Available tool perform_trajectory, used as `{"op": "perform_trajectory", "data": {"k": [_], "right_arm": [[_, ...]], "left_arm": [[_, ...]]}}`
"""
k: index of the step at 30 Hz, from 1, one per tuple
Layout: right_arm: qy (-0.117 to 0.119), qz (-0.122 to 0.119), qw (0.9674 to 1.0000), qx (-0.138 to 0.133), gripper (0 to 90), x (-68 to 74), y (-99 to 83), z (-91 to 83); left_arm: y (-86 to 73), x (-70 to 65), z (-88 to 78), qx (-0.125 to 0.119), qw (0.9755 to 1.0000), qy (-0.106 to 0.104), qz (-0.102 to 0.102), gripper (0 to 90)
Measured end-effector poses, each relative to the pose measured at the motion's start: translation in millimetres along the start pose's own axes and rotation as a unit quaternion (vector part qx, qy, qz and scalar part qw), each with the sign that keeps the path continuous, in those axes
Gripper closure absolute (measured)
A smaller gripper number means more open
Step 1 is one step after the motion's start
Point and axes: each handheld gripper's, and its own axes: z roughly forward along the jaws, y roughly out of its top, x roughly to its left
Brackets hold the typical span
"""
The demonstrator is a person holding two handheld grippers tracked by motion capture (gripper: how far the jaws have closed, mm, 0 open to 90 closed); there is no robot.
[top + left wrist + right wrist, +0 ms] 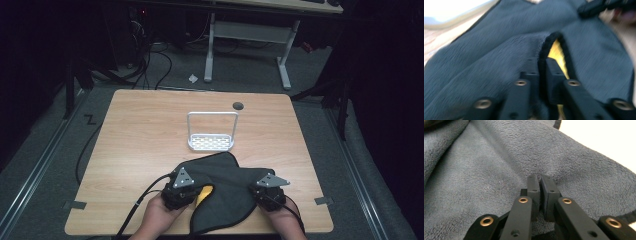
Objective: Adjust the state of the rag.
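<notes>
Cloth [227,187] of dark grey fleece lies rumpled at the near edge of the tabletop [140,145], just in front of a small white wire rack [211,131] that stands apart from it. A yellow patch [204,194] — an underside or lining, I cannot tell which — peeks out where one fold opens.

Left tool [186,196] is closed on the cloth's bound hem, which the left gripper view shows pinched between its jaws beside the yellow gap. Right tool [269,192] is likewise clamped shut on a pinch of pile at the opposite side of the cloth.

Judging by its drape, the fabric is light, soft and wholly limp — it will sag and bunch wherever it is not held, and gives no stiffness to push against. It is not fragile, and the nap should resist slipping. The stitched border looks the surest place to hold, and two well-separated points along it would likely keep the sheet taut.
</notes>
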Motion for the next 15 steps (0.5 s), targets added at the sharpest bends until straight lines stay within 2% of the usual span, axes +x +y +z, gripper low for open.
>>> {"op": "perform_trajectory", "data": {"k": [2,3,4,6,7,9,10,11,12,14,15], "right_arm": [[-0.006,0.006,1.0000,-0.001,87.0,-2.4,-0.7,-1.4],[-0.011,0.014,0.9998,-0.002,87.0,-6.1,-1.7,-3.1],[-0.022,0.028,0.9993,-0.007,87.1,-15.7,-4.5,-6.3],[-0.025,0.036,0.9990,-0.008,87.1,-20.1,-6.0,-8.0],[-0.027,0.043,0.9986,-0.010,87.0,-23.7,-7.4,-9.7],[-0.024,0.052,0.9983,-0.012,87.0,-27.8,-9.6,-12.2],[-0.019,0.056,0.9981,-0.015,86.9,-28.3,-10.1,-13.0],[-0.019,0.052,0.9983,-0.017,85.8,-26.4,-9.5,-13.8],[-0.019,0.052,0.9983,-0.017,85.8,-26.4,-9.5,-13.8],[-0.014,0.052,0.9982,-0.024,81.7,-24.7,-8.0,-15.3],[-0.012,0.052,0.9982,-0.029,79.9,-24.5,-7.3,-16.9]], "left_arm": [[-5.4,10.3,-7.6,0.003,0.9999,0.011,-0.005,85.6],[-10.0,21.2,-14.9,-0.002,0.9996,0.017,-0.021,85.9],[-13.1,29.1,-19.5,-0.003,0.9993,0.022,-0.031,85.9],[-22.3,49.6,-31.1,-0.010,0.9973,0.042,-0.059,85.9],[-27.9,61.1,-37.0,-0.009,0.9957,0.060,-0.069,85.7],[-35.7,74.7,-43.3,-0.009,0.9922,0.079,-0.096,82.9],[-40.8,82.9,-46.9,-0.006,0.9884,0.098,-0.116,79.6],[-43.5,87.7,-48.9,-0.001,0.9858,0.111,-0.126,70.6],[-46.8,93.4,-52.1,-0.002,0.9828,0.116,-0.144,70.6],[-49.5,99.1,-61.5,-0.019,0.9788,0.115,-0.169,66.6],[-47.7,97.2,-68.2,-0.038,0.9785,0.105,-0.173,66.1]]}}
